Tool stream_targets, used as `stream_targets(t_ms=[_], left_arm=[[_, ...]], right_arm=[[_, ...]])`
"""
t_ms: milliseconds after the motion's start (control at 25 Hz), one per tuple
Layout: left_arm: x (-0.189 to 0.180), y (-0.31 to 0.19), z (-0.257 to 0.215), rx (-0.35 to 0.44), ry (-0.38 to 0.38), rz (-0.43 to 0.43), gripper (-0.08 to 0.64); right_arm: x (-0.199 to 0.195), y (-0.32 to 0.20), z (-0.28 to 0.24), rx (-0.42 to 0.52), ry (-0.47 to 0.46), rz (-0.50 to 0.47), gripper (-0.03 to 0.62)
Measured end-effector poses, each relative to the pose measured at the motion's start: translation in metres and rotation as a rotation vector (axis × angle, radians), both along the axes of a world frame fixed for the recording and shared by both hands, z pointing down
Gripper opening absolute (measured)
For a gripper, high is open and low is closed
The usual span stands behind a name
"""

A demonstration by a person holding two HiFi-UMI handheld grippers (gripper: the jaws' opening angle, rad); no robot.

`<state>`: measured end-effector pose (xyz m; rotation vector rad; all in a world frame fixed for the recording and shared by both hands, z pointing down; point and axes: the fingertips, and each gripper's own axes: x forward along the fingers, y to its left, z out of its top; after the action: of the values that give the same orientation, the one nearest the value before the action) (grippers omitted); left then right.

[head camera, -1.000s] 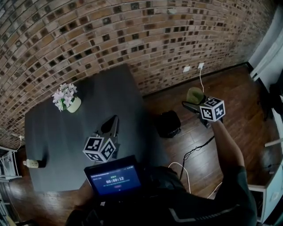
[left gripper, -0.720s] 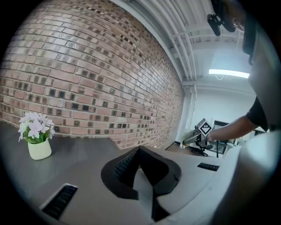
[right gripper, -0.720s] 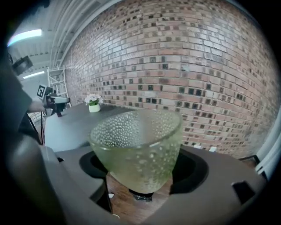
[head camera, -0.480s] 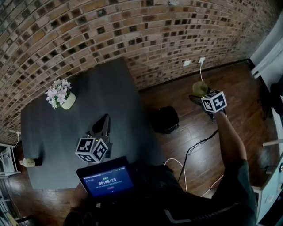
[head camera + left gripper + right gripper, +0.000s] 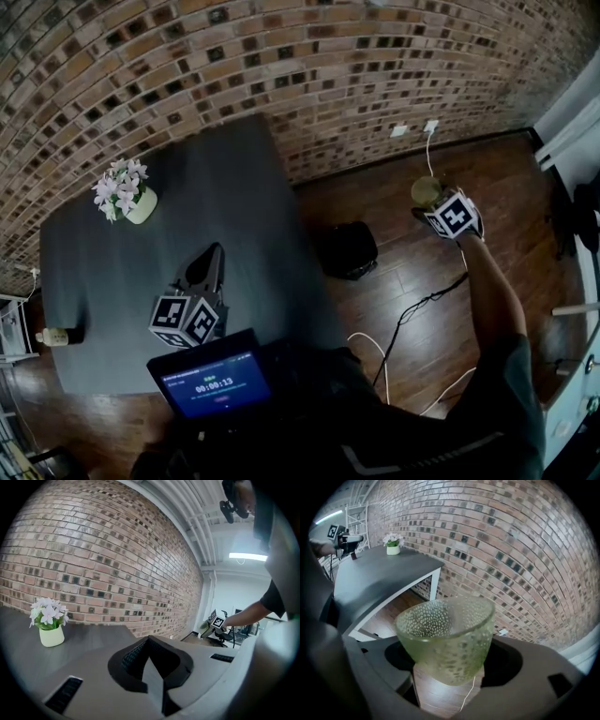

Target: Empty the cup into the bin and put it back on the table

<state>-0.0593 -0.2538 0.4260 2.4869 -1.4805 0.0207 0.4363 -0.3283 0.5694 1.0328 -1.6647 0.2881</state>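
A green dimpled glass cup (image 5: 425, 190) hangs over the wooden floor, to the right of the black bin (image 5: 349, 250). My right gripper (image 5: 427, 201) is shut on it. In the right gripper view the cup (image 5: 447, 637) stands mouth up between the two dark jaws of that gripper (image 5: 450, 662), and I see nothing inside it. My left gripper (image 5: 212, 258) hovers over the dark grey table (image 5: 112, 281) with its jaws together and nothing in them; in its own view the pads of this gripper (image 5: 149, 660) meet in a point.
A white pot of flowers (image 5: 127, 195) stands at the table's far left, and a small bottle (image 5: 56, 335) at its left edge. Cables (image 5: 412, 309) trail over the floor from a wall socket (image 5: 429, 127). A lit screen (image 5: 214, 384) sits by my chest.
The right gripper has shifted slightly right, away from the bin, and turned, so the cup's open mouth now faces up. The left gripper drifted a little left over the table.
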Motion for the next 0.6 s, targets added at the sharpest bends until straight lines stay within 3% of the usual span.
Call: stream_targets(t_ms=[320,480,600], left_arm=[[-0.019,0.006,0.004,-0.011,-0.012,-0.045,-0.009],[-0.021,0.011,-0.001,0.010,0.022,-0.022,-0.009],[-0.024,0.011,-0.002,0.020,0.005,-0.035,-0.009]], right_arm=[[-0.020,0.000,-0.001,-0.025,0.112,-0.144,0.391],[-0.018,-0.002,0.003,-0.049,0.159,-0.165,0.391],[-0.021,-0.005,0.003,-0.048,0.190,-0.188,0.391]])
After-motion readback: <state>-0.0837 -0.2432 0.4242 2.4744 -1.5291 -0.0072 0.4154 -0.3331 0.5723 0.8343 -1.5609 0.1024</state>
